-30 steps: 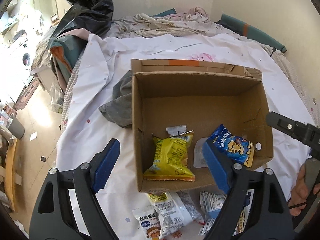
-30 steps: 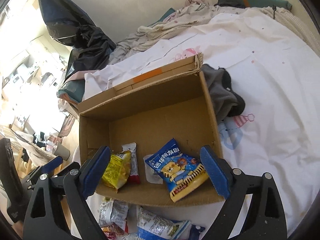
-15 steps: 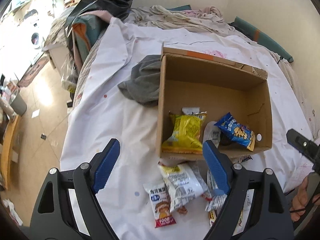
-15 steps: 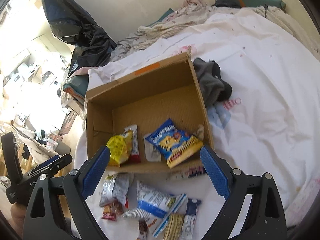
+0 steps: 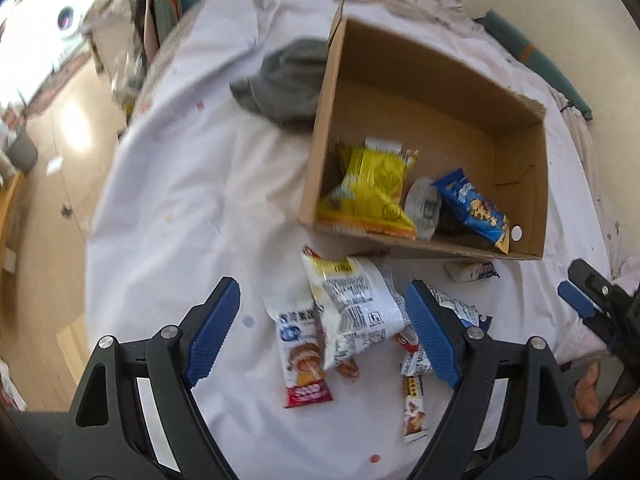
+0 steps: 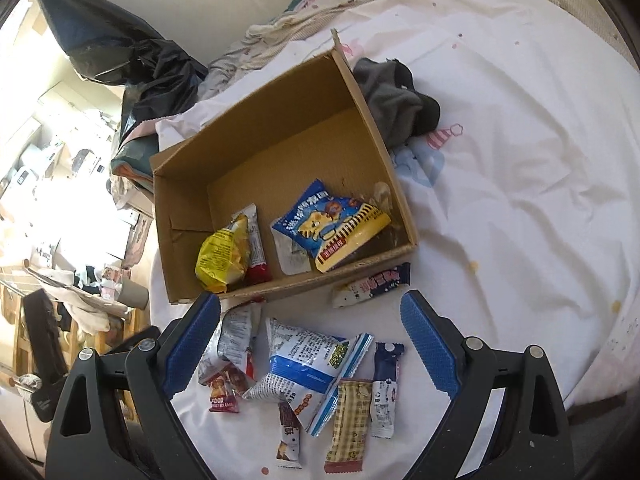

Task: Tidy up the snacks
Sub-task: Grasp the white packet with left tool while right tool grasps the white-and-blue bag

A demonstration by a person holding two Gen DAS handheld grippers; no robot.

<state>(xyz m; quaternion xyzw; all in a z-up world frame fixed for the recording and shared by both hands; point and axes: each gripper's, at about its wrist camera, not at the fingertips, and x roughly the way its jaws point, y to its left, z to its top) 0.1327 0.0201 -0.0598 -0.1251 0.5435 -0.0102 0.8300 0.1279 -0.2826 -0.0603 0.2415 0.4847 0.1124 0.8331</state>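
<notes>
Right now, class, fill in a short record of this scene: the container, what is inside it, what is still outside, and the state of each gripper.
container: open cardboard box on a white bedsheet
inside box: yellow packet, blue packet, a small white sachet between them
outside box: loose pile of snack packets in front of the box
beside box: grey cloth
left gripper: open, holding nothing
right gripper: open, above the pile
</notes>
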